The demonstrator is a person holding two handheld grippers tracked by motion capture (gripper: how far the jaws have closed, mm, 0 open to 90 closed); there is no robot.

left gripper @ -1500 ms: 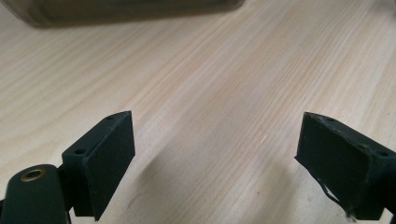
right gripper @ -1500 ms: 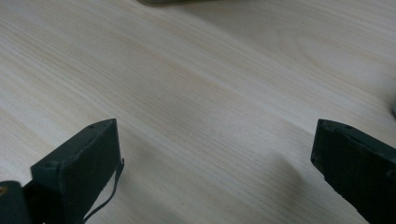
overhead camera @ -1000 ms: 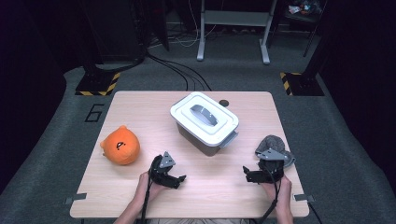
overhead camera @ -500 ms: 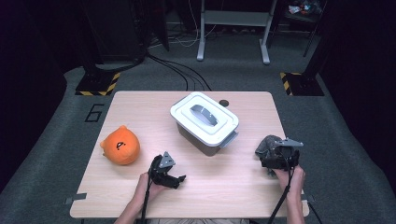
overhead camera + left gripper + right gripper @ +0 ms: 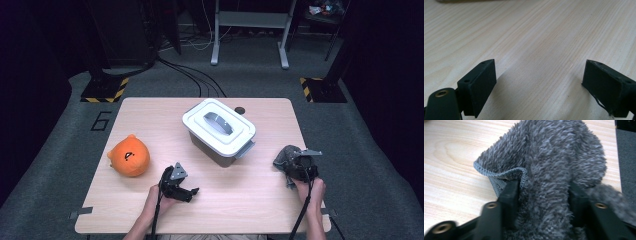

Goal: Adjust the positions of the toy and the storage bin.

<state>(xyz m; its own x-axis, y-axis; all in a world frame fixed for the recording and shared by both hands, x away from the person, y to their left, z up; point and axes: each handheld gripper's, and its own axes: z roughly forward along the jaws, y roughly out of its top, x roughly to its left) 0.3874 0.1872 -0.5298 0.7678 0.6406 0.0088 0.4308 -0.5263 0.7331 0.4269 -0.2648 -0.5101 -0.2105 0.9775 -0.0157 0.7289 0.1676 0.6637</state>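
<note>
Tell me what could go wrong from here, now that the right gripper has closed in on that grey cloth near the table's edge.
1. The right gripper has just been closing on a thick fold of the grey cloth; loose layers may slip free on lifting.
2. The cloth sits close to the table's right edge, so a dropped corner could slide off.
3. The white lidded box stands nearby; a trailing cloth could drag across its side latch.

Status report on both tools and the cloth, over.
Right tool just closed on grey cloth. Left tool open, empty, on table. Nothing in the way.
</note>
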